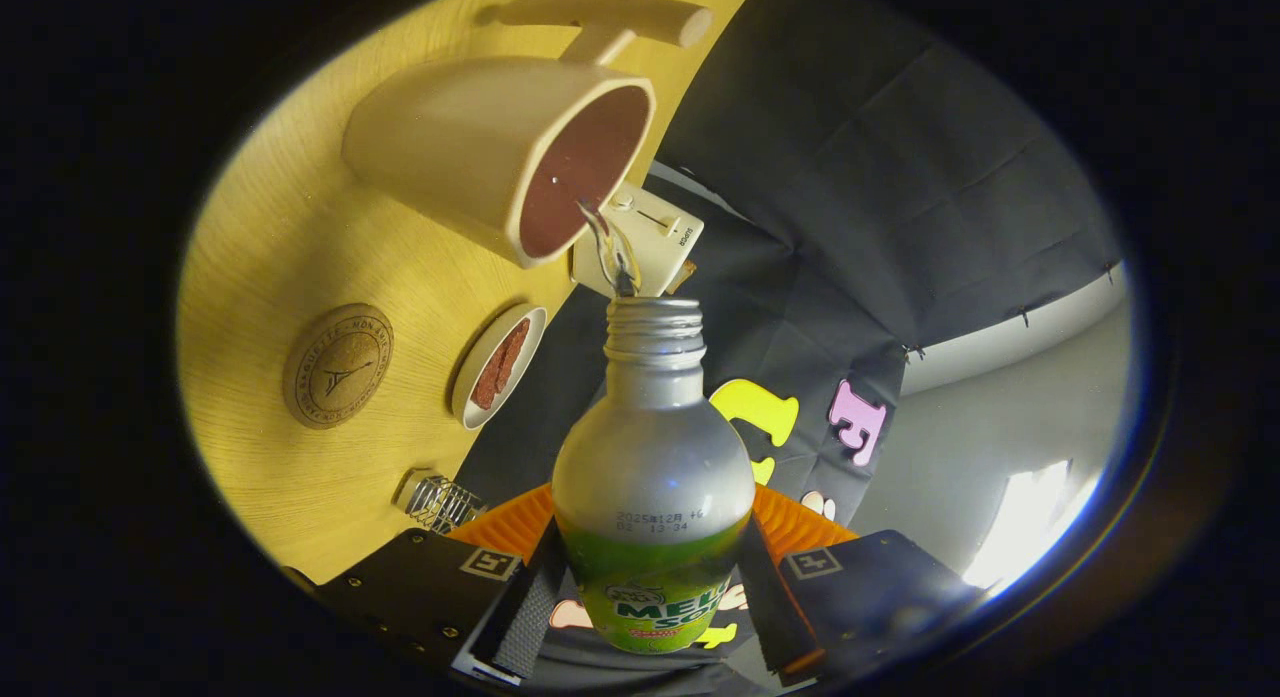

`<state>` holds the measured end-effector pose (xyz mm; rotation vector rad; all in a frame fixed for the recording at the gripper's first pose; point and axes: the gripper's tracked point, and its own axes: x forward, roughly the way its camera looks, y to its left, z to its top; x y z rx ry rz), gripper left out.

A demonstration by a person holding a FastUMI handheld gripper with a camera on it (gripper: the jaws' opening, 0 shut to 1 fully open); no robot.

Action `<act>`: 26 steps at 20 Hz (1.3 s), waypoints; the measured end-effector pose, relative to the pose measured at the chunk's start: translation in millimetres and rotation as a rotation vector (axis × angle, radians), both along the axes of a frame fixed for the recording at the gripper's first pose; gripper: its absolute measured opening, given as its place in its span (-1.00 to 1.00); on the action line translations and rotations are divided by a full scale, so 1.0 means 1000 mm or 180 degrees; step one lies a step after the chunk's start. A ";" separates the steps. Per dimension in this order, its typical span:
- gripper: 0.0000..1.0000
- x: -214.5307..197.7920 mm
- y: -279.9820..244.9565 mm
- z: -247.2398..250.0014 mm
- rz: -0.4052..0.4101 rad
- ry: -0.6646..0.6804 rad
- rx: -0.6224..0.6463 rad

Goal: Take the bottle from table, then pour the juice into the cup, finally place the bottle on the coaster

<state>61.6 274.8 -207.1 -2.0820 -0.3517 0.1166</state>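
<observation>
My gripper [652, 587] is shut on a silver and green bottle [652, 477], held between both fingers with its open threaded neck pointing away from me. The view is rolled over, so the bottle is tipped. A thin clear stream [608, 247] runs from its mouth into the cream cup [500, 152], whose inside looks reddish brown. The cup stands on the yellow wooden table [290, 247] just beyond the bottle's mouth. A round cork coaster [338, 365] lies on the table to the side of the cup, apart from it.
A small white dish [497, 365] with something reddish in it sits between the coaster and the bottle. A wire object [437, 500] lies near one finger. A cream handled object [600, 22] and a white box [650, 242] lie past the cup. The table's edge runs beside the bottle.
</observation>
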 end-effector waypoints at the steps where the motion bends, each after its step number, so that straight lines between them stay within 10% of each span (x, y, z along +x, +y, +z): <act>1: 0.61 -0.001 0.001 -0.001 0.0005 -0.0001 -0.0030; 26: 0.62 -0.008 0.012 -0.014 -0.0004 -0.0033 -0.0425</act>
